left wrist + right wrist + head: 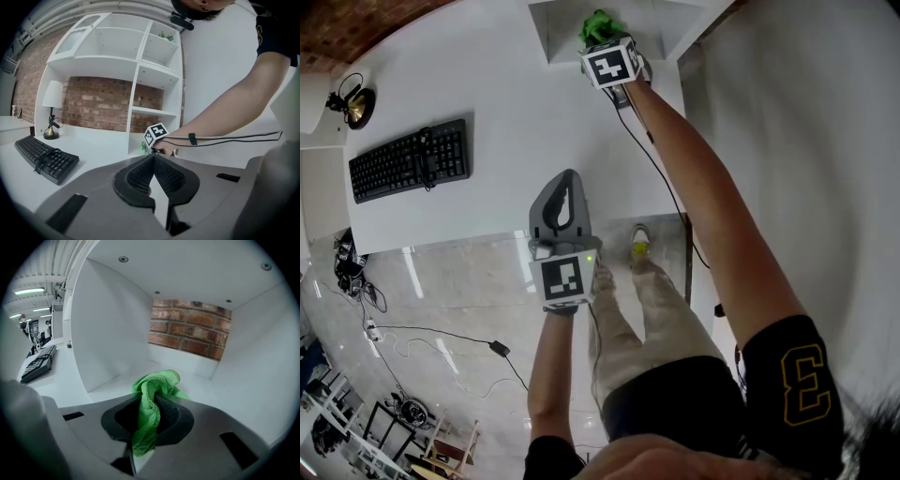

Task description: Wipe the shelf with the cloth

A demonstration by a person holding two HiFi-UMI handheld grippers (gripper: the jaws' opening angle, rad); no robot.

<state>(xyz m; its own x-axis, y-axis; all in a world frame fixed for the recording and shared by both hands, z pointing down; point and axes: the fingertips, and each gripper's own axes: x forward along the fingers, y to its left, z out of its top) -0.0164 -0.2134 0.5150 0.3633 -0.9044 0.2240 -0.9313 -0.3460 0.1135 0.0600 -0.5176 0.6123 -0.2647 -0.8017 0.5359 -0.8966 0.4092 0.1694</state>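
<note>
My right gripper (pixel 609 42) reaches into the lowest compartment of the white shelf (pixel 553 37) and is shut on a green cloth (pixel 154 394). The cloth (pixel 600 26) bunches out past the jaws and rests on the shelf floor (pixel 206 385). In the left gripper view the same cloth (pixel 143 148) shows as a small green patch beside the right gripper's marker cube (pixel 155 134). My left gripper (pixel 563 197) hangs over the white desk (pixel 487 94), well short of the shelf, its jaws shut with nothing between them (pixel 153 161).
A black keyboard (pixel 410 159) lies on the desk at the left, with a small desk lamp (pixel 352 101) behind it. The shelf unit (pixel 117 70) has several open compartments against a brick wall (pixel 187 326). A cable (pixel 661 178) runs along my right arm.
</note>
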